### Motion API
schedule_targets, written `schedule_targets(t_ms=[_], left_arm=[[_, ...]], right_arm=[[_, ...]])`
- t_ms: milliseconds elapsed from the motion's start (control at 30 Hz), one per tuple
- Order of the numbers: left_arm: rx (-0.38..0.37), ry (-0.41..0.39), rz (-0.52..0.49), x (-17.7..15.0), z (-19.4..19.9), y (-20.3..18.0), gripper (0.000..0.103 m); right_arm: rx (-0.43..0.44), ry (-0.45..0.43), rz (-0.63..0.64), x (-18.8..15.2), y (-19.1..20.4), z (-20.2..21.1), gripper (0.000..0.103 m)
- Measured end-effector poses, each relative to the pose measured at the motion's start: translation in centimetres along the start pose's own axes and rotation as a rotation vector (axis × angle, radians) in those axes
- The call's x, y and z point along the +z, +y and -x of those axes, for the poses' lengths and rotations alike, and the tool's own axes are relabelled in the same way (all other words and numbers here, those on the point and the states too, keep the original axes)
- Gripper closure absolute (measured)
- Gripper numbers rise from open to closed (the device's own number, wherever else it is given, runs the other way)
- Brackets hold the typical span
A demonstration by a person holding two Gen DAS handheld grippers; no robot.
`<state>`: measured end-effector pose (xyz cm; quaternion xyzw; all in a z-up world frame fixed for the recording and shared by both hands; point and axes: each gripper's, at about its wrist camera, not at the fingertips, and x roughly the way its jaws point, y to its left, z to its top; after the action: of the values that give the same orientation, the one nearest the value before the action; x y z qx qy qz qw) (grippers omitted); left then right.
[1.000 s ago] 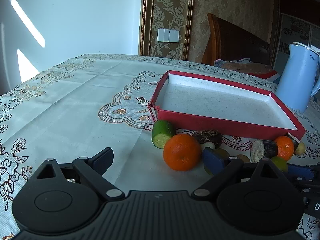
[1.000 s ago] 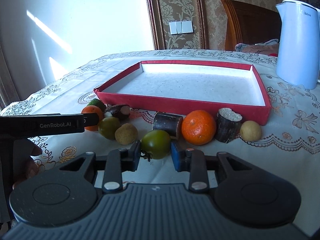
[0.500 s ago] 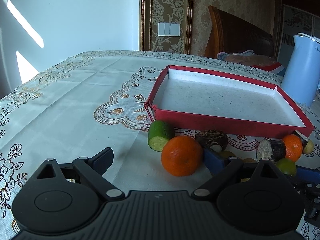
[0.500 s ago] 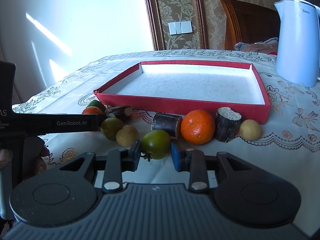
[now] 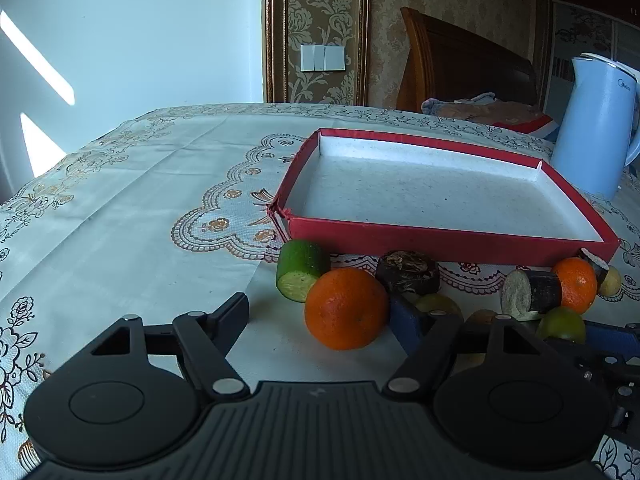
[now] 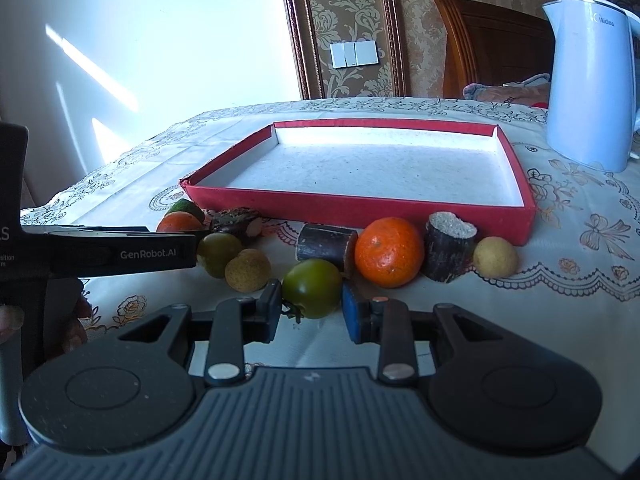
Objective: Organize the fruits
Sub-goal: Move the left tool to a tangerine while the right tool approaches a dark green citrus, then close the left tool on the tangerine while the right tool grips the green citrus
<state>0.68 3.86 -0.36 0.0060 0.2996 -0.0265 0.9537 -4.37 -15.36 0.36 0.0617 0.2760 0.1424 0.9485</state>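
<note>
A shallow red cardboard tray with a white speckled floor (image 6: 362,210) is seen on the embroidered white tablecloth (image 5: 132,200), with nothing inside it. The fruits are lined up on the cloth just before its near wall. The left gripper (image 5: 320,316) is held wide apart, and a round orange tangerine (image 5: 346,308) is framed between its fingers, close to the blue pad; contact cannot be told. A cut green cucumber piece (image 5: 302,270) lies just behind it. The right gripper (image 6: 310,312) is spread narrowly around a dark green tomato (image 6: 313,288), both pads just beside it. A pale blue electric kettle (image 6: 588,80) stands beyond the tray.
</note>
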Motion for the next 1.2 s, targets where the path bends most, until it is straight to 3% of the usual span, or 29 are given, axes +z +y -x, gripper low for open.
schedule_targets(t_ms=[133,200,700,1200], left_arm=[[-0.015,-0.002,0.003,0.0,0.0,0.0,0.034],[-0.025,-0.003,0.001,0.0,0.0,0.0,0.042],[-0.070,-0.011,0.025,-0.5,0.7,0.1,0.061],[-0.074,-0.071,0.056,-0.8,3.1,0.7,0.062]], right_arm=[[-0.007,0.001,0.003,0.0,0.1,-0.1,0.073],[-0.009,0.001,0.005,-0.1,0.1,-0.1,0.073],[-0.009,-0.007,0.003,-0.1,0.1,0.0,0.072],[-0.009,-0.064,0.009,-0.1,0.1,1.1,0.073]])
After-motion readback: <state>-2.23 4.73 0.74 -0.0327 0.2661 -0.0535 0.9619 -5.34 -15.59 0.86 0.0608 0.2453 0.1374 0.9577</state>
